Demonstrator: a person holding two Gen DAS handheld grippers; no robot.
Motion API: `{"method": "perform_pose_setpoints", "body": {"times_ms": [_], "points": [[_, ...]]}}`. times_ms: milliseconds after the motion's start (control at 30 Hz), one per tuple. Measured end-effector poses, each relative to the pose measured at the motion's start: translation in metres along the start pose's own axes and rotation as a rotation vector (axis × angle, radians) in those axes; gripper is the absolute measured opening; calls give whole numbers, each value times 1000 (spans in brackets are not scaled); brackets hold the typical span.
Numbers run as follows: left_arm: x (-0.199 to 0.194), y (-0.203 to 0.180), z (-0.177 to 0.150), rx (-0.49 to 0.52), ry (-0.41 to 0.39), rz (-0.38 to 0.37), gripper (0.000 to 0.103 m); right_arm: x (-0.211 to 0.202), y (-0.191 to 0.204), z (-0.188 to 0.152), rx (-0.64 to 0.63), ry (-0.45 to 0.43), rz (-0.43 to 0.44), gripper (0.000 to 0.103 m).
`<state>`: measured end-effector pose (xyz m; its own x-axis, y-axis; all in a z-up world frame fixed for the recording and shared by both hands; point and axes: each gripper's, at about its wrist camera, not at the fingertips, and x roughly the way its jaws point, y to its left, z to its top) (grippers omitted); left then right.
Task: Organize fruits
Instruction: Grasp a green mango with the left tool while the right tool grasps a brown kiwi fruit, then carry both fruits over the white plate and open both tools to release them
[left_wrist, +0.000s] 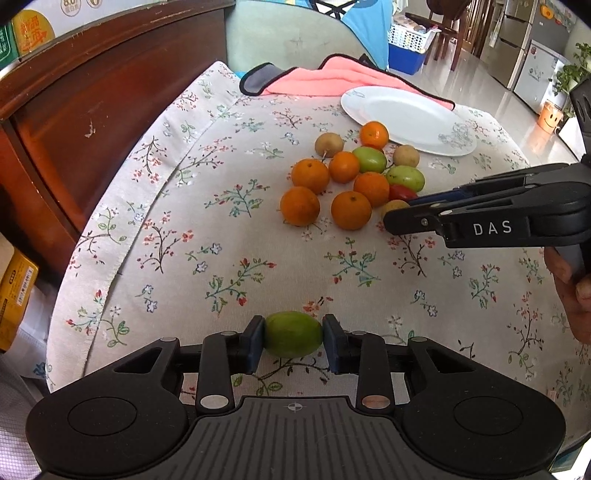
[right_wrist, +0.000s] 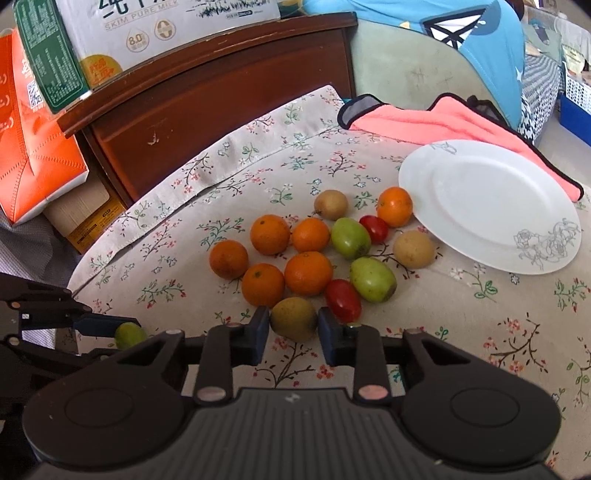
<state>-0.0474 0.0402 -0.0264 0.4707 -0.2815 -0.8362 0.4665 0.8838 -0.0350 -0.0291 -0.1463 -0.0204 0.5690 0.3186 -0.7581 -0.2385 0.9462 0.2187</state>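
**Fruit on floral desk, both grippers loaded**

Writing: "DAS" on the right gripper (left_wrist: 397, 218) body; "SKIM PURE MILK" and "8.0" on a carton (right_wrist: 166, 33) at far left.

Left gripper (left_wrist: 293, 341): clamped on a green fruit (left_wrist: 293, 334), well near of the pile.

Right gripper (right_wrist: 293, 326): closed against a yellow-brown fruit (right_wrist: 294, 318) at the pile's near edge, just beside a red tomato (right_wrist: 343, 300).

Oranges (right_wrist: 308, 273) sit clustered mid-desk. White plate (right_wrist: 491, 206) lies far right, touching one orange. Bare cloth (left_wrist: 221, 266) spreads near and left.
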Motion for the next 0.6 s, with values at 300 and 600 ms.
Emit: {"method": "perform_pose_setpoints", "body": {"times_ms": [300, 600], "points": [[-6, -2, 21, -50, -77, 9, 31, -11, -6, 1, 15, -21, 6, 29], [-7, -9, 53, -57, -155, 10, 31, -28, -21, 7, 50, -68, -2, 29]]}}
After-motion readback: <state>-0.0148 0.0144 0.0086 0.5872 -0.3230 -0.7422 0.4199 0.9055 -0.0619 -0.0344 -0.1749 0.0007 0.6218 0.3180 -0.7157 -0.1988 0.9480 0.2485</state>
